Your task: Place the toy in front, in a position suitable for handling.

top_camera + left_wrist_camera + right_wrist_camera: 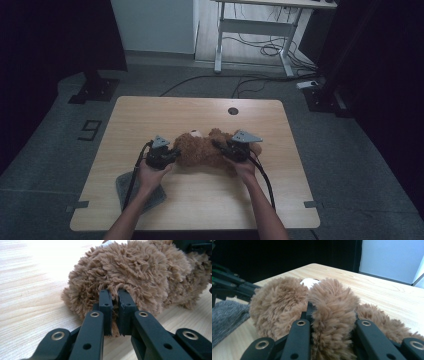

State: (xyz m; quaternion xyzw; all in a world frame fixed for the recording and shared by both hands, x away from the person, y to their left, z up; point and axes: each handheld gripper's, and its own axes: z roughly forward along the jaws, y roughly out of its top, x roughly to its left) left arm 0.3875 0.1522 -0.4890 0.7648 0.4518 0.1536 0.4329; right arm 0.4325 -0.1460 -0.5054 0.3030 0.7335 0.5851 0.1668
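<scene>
Teddy bear (205, 149), brown plush, lies on its side near the middle of the wooden table (165, 112), a gripper at each end.

Left of the bear: grey cloth (142, 192) on the table's near-left part, partly under the person's left forearm. If the bear gets dragged that way it could snag or bunch the cloth. The table's left edge is well beyond the bear, so there is room on that side.

Left gripper (115, 312): jaws clenched on a tuft at the bear's left end. Only fur seems pinched, not stuffing, so a lift or pull could let the pile slide out and drop that end.

Right gripper (332, 322): jaws clamped around a thick furry limb of the bear, fur bulging between and over them. This hold looks deeper and likely safer. Risk: if the two hands pull apart unevenly, the weak left pinch goes first and the bear swings from the right.

Right of the bear: bare wood up to the table's right edge. Beyond the bear, a small round cable hole (233, 110) and open tabletop. Near edge is close to the forearms, so there is less room to draw back.
</scene>
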